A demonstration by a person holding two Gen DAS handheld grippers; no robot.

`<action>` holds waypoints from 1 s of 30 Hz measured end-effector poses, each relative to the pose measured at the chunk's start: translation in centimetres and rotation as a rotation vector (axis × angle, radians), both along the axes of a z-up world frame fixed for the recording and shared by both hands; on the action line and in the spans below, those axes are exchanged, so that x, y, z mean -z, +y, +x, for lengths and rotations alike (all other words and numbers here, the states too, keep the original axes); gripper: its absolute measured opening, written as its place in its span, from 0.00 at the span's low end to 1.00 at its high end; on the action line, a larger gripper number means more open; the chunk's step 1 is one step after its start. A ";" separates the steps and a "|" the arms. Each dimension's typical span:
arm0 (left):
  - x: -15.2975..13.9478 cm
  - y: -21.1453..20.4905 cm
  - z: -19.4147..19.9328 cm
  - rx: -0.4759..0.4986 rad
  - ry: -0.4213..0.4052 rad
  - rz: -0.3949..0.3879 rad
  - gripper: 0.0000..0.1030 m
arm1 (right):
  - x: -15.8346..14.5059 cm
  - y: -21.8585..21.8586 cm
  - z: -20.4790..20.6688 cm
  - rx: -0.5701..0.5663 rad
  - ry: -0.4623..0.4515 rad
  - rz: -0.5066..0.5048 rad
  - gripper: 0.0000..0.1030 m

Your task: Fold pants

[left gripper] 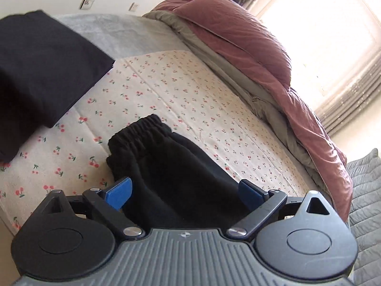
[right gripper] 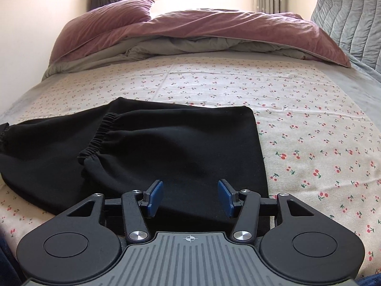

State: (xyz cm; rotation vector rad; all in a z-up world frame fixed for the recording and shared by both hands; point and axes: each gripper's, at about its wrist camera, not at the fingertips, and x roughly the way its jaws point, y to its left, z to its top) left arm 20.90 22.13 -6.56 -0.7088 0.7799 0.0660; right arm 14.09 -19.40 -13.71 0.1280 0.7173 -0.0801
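Note:
Black pants [right gripper: 166,147] lie on the cherry-print sheet [right gripper: 309,143], one part folded over, with a gathered elastic cuff [right gripper: 100,133] on top and a straight folded edge at the right. My right gripper [right gripper: 190,196] hovers over the near edge of the pants, open, blue pads apart with only the cloth below them. In the left wrist view an elastic end [left gripper: 140,131] of the black pants [left gripper: 181,186] runs under my left gripper [left gripper: 188,190], whose jaws stand wide open and grip nothing. Flat black cloth [left gripper: 40,71] lies at upper left; I cannot tell whether it belongs to the same pants.
A mauve duvet [right gripper: 190,28] with a grey lining is bunched across the far end of the bed, beside a mauve pillow [right gripper: 104,23]. A grey quilted cushion [right gripper: 347,19] stands at the right. A bright window sits behind. Bare sheet [left gripper: 166,83] stretches beyond the pants.

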 end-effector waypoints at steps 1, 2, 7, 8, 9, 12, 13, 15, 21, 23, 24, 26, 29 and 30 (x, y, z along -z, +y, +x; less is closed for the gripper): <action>1.3 1.8 0.3 0.001 0.038 -0.100 0.85 | -0.1 0.1 -0.1 -0.004 -0.002 -0.002 0.54; 2.5 3.0 0.4 -0.001 0.070 -0.173 0.85 | -0.1 0.1 -0.1 -0.002 -0.005 -0.005 0.56; 6.1 4.7 1.6 -0.027 0.156 -0.246 0.85 | -0.2 -0.3 0.0 0.019 0.002 0.007 0.57; 6.7 4.7 1.9 -0.019 0.168 -0.263 0.85 | -0.2 -0.2 0.0 0.019 0.002 0.007 0.57; 7.3 4.5 2.5 -0.012 0.187 -0.274 0.85 | -0.1 -0.1 0.0 0.016 0.003 0.004 0.58; 8.4 4.0 4.1 -0.021 0.215 -0.263 0.85 | 0.1 0.2 0.1 0.008 0.011 -0.006 0.58; 8.6 3.6 4.7 -0.015 0.210 -0.250 0.85 | 0.2 0.2 0.2 0.008 0.014 -0.008 0.58; 8.7 3.1 5.2 -0.022 0.185 -0.199 0.75 | 0.3 0.2 0.4 0.012 0.020 -0.011 0.58; 8.6 2.1 5.5 -0.041 0.186 -0.100 0.28 | 0.4 -0.1 0.7 0.021 0.023 -0.006 0.58; 8.3 2.1 5.2 -0.047 0.189 -0.087 0.19 | 0.5 -0.2 0.9 0.021 0.026 -0.002 0.58; 8.2 2.1 5.0 -0.052 0.181 -0.098 0.16 | 0.6 -0.1 0.9 0.021 0.027 -0.001 0.58; 7.5 1.9 4.3 -0.055 0.154 -0.096 0.14 | 0.6 -0.1 0.9 0.015 0.027 0.001 0.58; 6.1 1.1 3.8 -0.061 0.121 -0.085 0.11 | 0.5 -0.1 0.7 0.007 0.021 0.000 0.58; 5.6 0.8 3.6 -0.066 0.106 -0.084 0.11 | 0.4 -0.2 0.7 0.007 0.020 0.001 0.58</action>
